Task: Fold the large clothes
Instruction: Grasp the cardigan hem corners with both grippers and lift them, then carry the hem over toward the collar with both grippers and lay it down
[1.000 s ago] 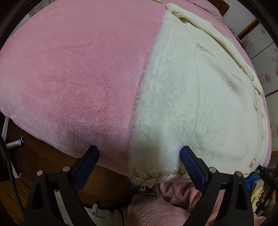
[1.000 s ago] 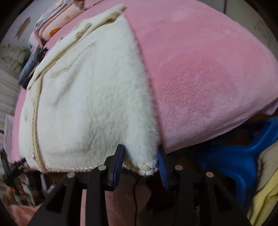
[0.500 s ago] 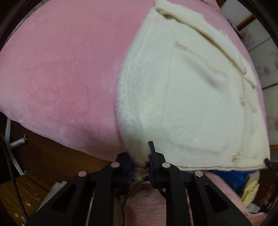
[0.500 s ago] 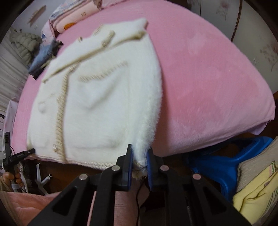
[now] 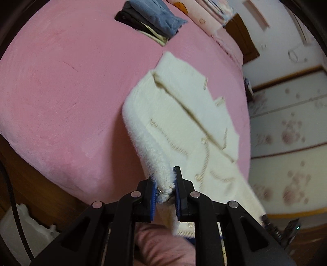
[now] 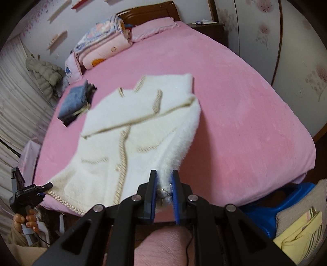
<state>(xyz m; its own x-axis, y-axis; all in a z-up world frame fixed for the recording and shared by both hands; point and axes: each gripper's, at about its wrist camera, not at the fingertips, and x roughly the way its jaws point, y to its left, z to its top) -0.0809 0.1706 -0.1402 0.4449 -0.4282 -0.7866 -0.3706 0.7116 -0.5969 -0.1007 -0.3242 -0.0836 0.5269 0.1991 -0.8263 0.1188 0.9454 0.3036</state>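
Note:
A fluffy white cardigan (image 6: 126, 135) with beige braided trim lies front up on the pink bed (image 6: 235, 114), sleeves folded across its chest. It also shows in the left wrist view (image 5: 184, 122). My left gripper (image 5: 165, 191) is shut on the hem's left corner and holds it lifted above the bed edge. My right gripper (image 6: 164, 189) is shut on the hem's right corner, also lifted. The hem hangs between the two grippers. The left gripper also shows at the lower left of the right wrist view (image 6: 30, 191).
A folded stack of blue and dark clothes (image 6: 76, 102) lies on the bed beyond the cardigan, also in the left wrist view (image 5: 151, 18). Folded quilts and a pillow (image 6: 106, 45) sit by the headboard. A blue plastic stool (image 6: 271, 206) and yellow cloth (image 6: 300, 231) stand right of the bed.
Both grippers closed on the cardigan's hem corners and rose, lifting the lower edge off the bed. The views now look down over the whole bed.

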